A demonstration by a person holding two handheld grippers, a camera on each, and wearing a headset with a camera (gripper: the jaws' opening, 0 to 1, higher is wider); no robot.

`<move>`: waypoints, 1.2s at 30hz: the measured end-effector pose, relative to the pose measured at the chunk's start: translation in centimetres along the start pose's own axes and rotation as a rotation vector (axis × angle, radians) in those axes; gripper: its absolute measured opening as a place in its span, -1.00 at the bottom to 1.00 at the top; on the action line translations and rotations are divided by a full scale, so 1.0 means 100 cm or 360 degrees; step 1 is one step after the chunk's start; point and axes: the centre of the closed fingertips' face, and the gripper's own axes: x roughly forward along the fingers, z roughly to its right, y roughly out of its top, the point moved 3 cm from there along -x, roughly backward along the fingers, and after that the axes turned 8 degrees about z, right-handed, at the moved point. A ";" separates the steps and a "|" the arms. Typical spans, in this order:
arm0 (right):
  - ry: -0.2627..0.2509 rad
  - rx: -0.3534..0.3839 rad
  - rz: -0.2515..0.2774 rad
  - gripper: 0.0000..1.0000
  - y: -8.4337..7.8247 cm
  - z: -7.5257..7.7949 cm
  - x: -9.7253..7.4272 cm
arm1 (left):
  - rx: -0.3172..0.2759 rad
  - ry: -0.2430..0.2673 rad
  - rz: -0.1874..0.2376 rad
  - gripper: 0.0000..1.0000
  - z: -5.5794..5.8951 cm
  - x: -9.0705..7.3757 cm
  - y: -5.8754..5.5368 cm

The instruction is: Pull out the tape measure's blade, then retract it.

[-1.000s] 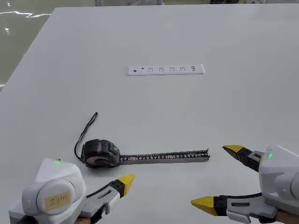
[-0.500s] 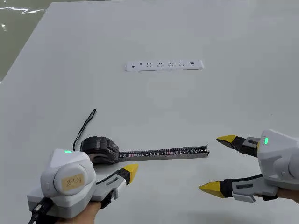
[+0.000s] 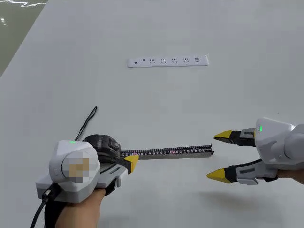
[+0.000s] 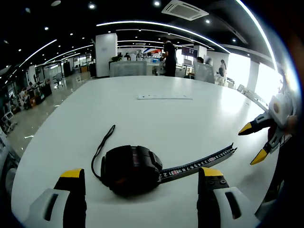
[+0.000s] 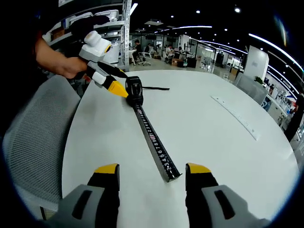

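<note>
White table [image 3: 199, 109] bears tape measure [image 3: 105, 144] just ahead of left tool's [image 4: 141, 173] parted jaws.

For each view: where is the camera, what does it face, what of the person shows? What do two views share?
Left gripper view: on left tongs, facing tape measure; right tongs beyond.
Right gripper view: on right tongs, along blade toward left tongs, hand.
Head view: headset, forward-down at table; both tongs, hand.
Shared: blade, in all three.
</note>
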 end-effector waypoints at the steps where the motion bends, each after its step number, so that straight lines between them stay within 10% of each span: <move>1: 0.0010 -0.0011 -0.0003 0.06 -0.001 0.001 0.000 | -0.0001 0.0003 -0.0002 0.89 -0.001 0.001 0.000; 36: 0.0245 -0.0144 -0.0102 -0.70 -0.037 0.032 0.026 | -0.0029 0.0119 -0.0064 0.56 -0.013 0.033 -0.014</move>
